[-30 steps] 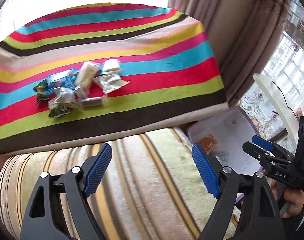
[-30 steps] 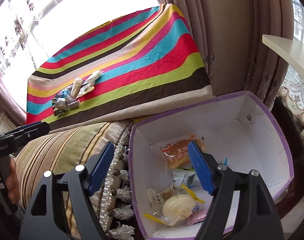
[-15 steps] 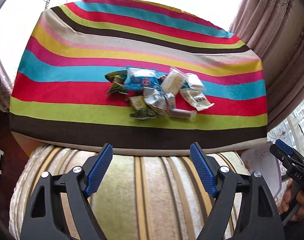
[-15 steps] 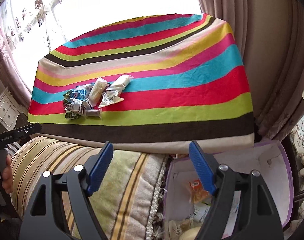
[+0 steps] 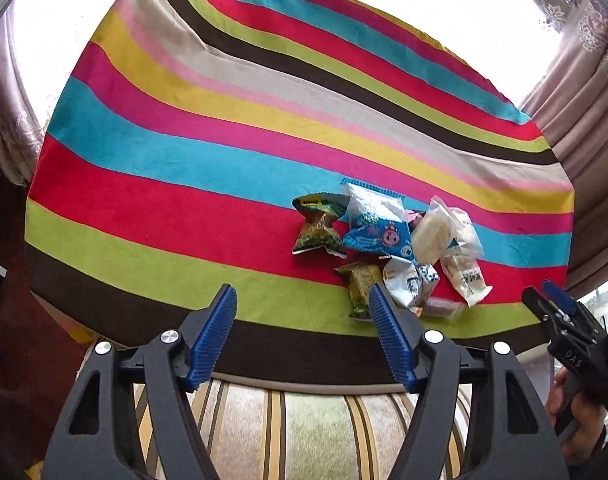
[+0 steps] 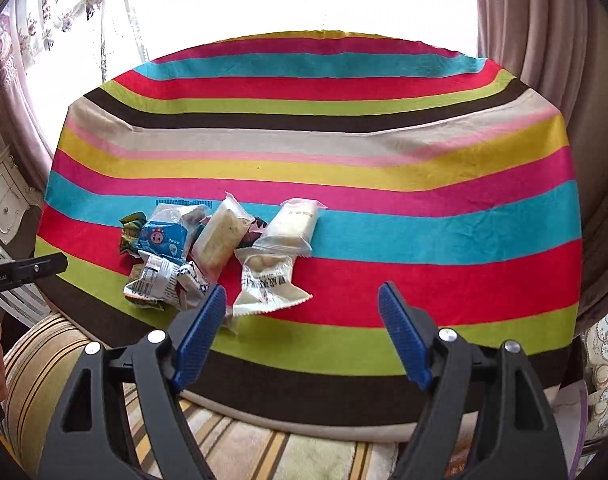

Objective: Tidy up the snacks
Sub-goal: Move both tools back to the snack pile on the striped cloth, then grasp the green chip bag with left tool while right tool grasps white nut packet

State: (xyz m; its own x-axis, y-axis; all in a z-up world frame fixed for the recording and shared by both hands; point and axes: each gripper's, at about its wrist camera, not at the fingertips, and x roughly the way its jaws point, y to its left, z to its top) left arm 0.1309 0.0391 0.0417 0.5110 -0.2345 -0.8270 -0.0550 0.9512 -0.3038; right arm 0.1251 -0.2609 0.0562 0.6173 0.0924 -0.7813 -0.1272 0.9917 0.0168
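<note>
From the left wrist, you hold the left gripper (image 5: 304, 336) above the near edge of a bench (image 5: 184, 184) draped in a striped cloth, its blue-padded fingers (image 5: 218, 338) parted with nothing between them; they have just been narrowing. A pile of snacks (image 5: 387, 248) lies on the red and blue stripes to the right of the middle, ahead of the right-hand finger. In it you can pick out a green packet (image 5: 315, 226) at the left, a blue packet (image 5: 377, 228) next to it, a pale bar in clear wrap (image 5: 431, 236), and a clear bag with printed text (image 5: 465, 276) at the right. Your right gripper (image 5: 551, 304) pokes in at the right edge, just beside the pile, with a hand (image 5: 579, 420) on its handle. A striped cushion (image 5: 304, 428) fills the foreground below the bench.

From the right wrist, your right gripper (image 6: 304, 336) hangs over the same near edge, fingers (image 6: 403, 336) spread wide and holding nothing. The snacks (image 6: 220, 252) sit left of the middle; the left-hand finger overlaps the nearest wrapper in this view, though you cannot tell whether it touches. A clear bag with round pieces (image 6: 268, 284) lies closest, and a white bar in clear wrap (image 6: 294, 224) lies behind it. The tip of your left gripper (image 6: 36, 270) shows at the left edge. Curtains (image 6: 543, 40) hang behind the bench.
</note>
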